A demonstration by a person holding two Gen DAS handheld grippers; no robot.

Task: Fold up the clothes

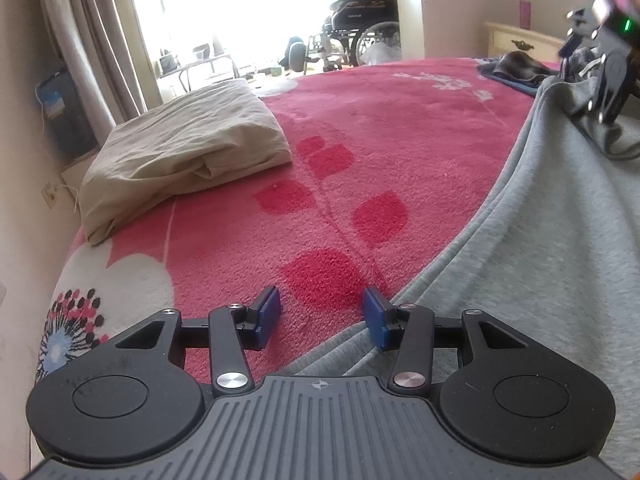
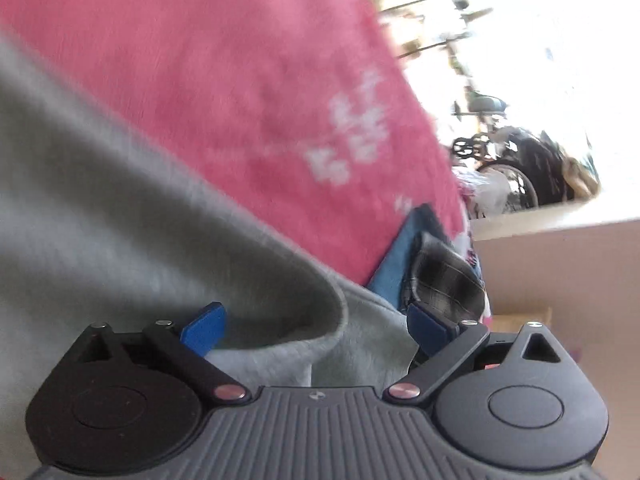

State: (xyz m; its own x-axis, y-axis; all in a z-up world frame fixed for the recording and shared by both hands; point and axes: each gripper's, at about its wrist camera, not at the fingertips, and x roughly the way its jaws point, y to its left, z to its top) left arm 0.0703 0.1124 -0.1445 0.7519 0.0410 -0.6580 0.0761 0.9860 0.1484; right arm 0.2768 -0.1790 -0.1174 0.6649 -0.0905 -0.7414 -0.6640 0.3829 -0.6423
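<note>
Lying spread on the pink blanket (image 1: 360, 128): grey sweatshirt (image 1: 540, 240), its edge just right of the left gripper (image 1: 322, 316), jaws apart over bare blanket, likely poised to pinch that edge. Right gripper (image 2: 316, 328): jaws wide apart, a raised fold of grey cloth between them, unpressed. Left view alone shows the beige folded bundle (image 1: 188, 148) ahead-left; right view alone shows plaid cloth (image 2: 448, 280) just beyond its claw.

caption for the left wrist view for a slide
Open left gripper hovering at the grey garment's edge on a pink blanket.
</note>
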